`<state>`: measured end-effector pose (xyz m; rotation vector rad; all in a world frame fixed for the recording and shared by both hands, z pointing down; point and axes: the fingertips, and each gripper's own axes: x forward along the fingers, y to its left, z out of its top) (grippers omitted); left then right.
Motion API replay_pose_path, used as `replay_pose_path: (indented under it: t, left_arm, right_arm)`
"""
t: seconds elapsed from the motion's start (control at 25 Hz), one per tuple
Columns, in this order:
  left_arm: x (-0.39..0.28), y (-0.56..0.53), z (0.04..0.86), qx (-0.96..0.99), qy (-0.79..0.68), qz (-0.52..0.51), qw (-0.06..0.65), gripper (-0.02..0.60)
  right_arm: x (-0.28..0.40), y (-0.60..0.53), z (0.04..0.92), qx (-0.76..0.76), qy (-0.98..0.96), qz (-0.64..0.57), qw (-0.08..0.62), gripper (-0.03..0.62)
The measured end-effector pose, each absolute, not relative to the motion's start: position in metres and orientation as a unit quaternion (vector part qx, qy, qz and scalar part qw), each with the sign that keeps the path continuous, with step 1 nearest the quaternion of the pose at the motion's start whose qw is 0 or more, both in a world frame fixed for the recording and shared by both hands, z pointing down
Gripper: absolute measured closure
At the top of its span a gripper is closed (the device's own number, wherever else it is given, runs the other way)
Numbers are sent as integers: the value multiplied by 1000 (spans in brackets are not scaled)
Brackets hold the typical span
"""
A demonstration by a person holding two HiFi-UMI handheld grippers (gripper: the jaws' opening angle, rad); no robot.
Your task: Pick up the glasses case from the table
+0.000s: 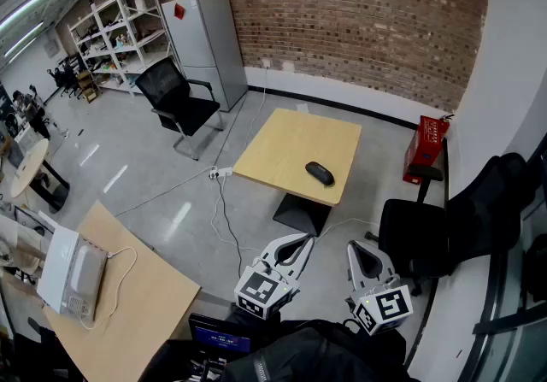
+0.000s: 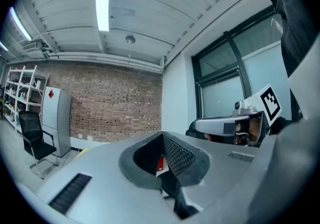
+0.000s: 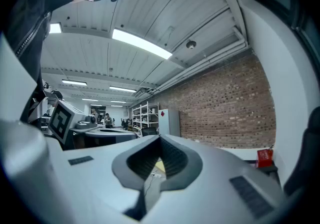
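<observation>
The left hand-held gripper [image 1: 304,239] and right hand-held gripper [image 1: 354,246] are held level, jaws closed together on nothing. Well ahead, the case [image 1: 320,173], dark, oval and low, is laid flat on the square light-wood tabletop [image 1: 282,145], near its nearer right edge.

Your head camera looks forward and steeply down, with the left gripper [image 1: 301,240] and right gripper [image 1: 354,247] close at its lower edge and the table [image 1: 282,149] well beyond them. Each gripper camera sits just behind its own jaws and faces level toward the brick wall [image 2: 115,107], which all three views share. Each also catches the other gripper at its side.
</observation>
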<state>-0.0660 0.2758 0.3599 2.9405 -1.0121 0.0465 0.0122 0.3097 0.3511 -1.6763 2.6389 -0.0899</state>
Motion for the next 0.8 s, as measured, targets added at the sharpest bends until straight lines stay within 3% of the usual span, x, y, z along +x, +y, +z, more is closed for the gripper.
replay_pose_path:
  t: [0.8]
  left_arm:
    - [-40, 275, 381, 945, -324, 28, 43, 581]
  right_arm:
    - [37, 310, 383, -527, 847, -69, -8, 589]
